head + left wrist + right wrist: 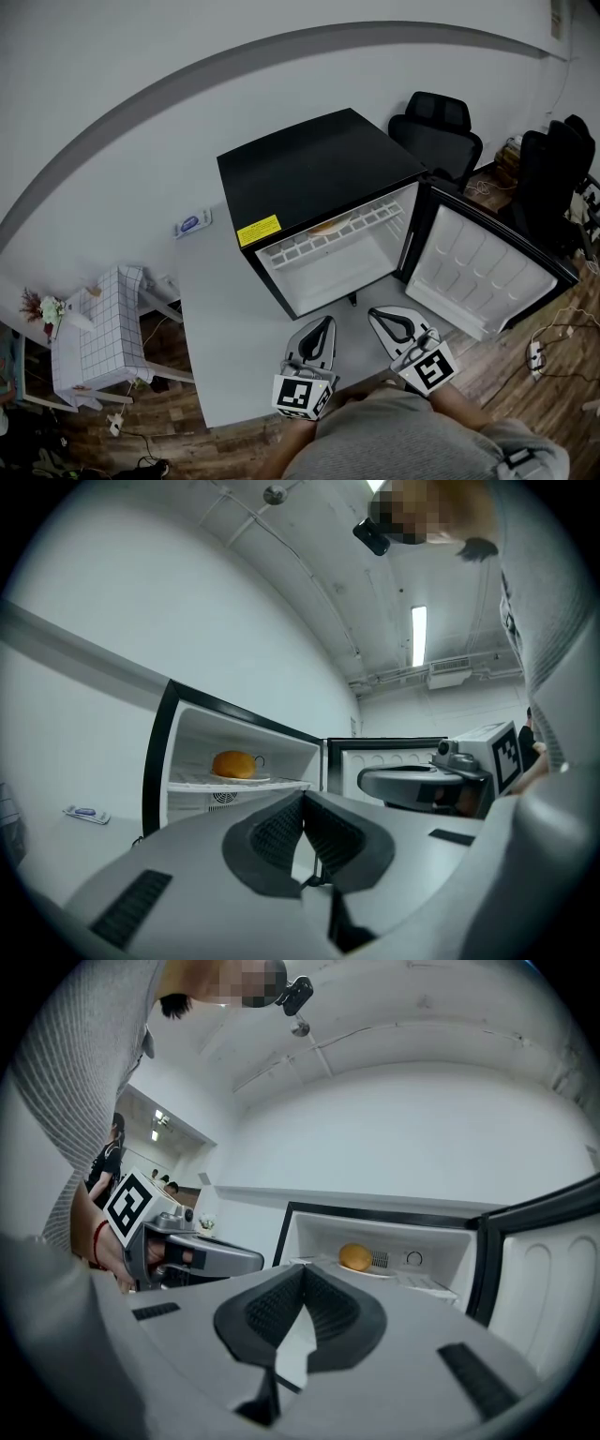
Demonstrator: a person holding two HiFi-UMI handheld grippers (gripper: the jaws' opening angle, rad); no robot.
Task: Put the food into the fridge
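A small black fridge (309, 173) stands on a grey table (225, 309) with its door (487, 267) swung open to the right. On its upper wire shelf lies an orange bun on a plate (235, 764), also seen in the right gripper view as the bun (354, 1257). My left gripper (322, 330) and right gripper (389, 322) sit side by side in front of the open fridge, pointing level at it. Both are shut with nothing between the jaws, left gripper (305, 799), right gripper (303, 1274).
A small blue-and-white pack (190, 224) lies on the table left of the fridge. A white checked side table (98, 323) stands lower left. Black office chairs (436, 131) stand behind the fridge door. Cables lie on the wooden floor (548, 352) at right.
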